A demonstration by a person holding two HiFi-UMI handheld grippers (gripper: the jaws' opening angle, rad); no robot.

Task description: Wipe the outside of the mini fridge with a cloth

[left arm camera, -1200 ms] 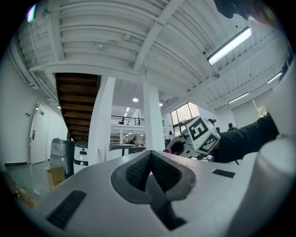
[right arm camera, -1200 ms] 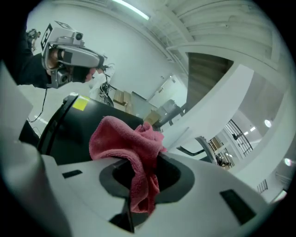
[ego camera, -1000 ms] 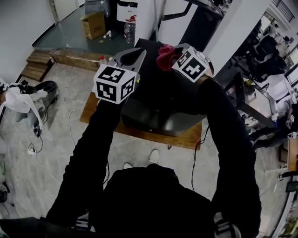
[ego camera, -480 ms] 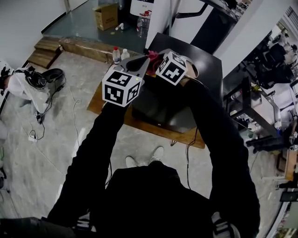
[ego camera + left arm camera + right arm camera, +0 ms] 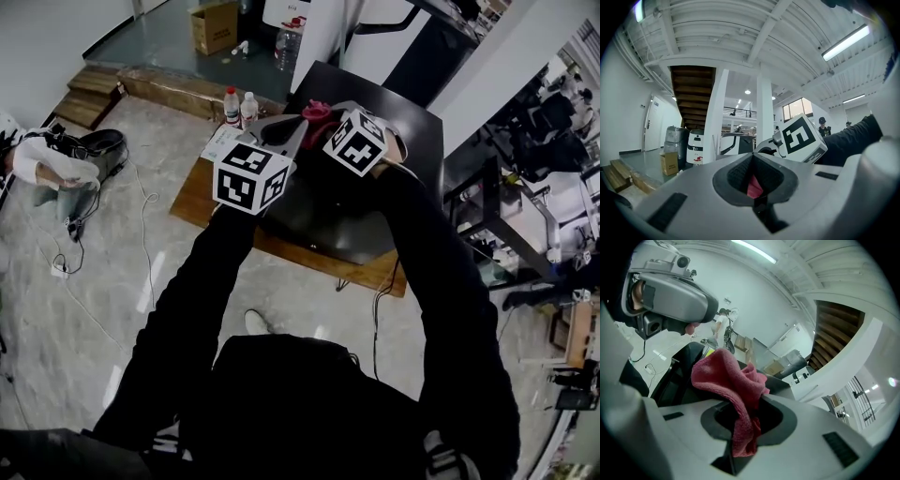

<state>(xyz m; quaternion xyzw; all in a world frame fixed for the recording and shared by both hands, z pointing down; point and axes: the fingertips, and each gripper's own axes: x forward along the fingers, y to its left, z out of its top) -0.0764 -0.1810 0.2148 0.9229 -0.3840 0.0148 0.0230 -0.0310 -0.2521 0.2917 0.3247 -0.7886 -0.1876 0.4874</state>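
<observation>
The black mini fridge [image 5: 384,178] stands on a wooden board [image 5: 199,195] on the floor below me. My right gripper [image 5: 325,116] is shut on a red cloth [image 5: 315,112] and holds it over the fridge's far left top corner. In the right gripper view the cloth [image 5: 733,380] bunches out of the shut jaws [image 5: 745,409], above the dark fridge [image 5: 677,376]. My left gripper [image 5: 297,125] is right beside it, tips almost at the cloth. Its jaws [image 5: 751,159] are shut, and a strip of red cloth [image 5: 753,187] shows through the gap behind them.
Two bottles [image 5: 238,105] and a sheet of paper [image 5: 223,142] sit on the board left of the fridge. A cardboard box [image 5: 214,26] and a water jug [image 5: 286,49] are beyond. Cables and a white bag [image 5: 47,161] lie on the floor at left. Desks [image 5: 525,216] crowd the right.
The right gripper with the cloth has moved left along the fridge top towards the left gripper. The two now sit close together at the far left corner.
</observation>
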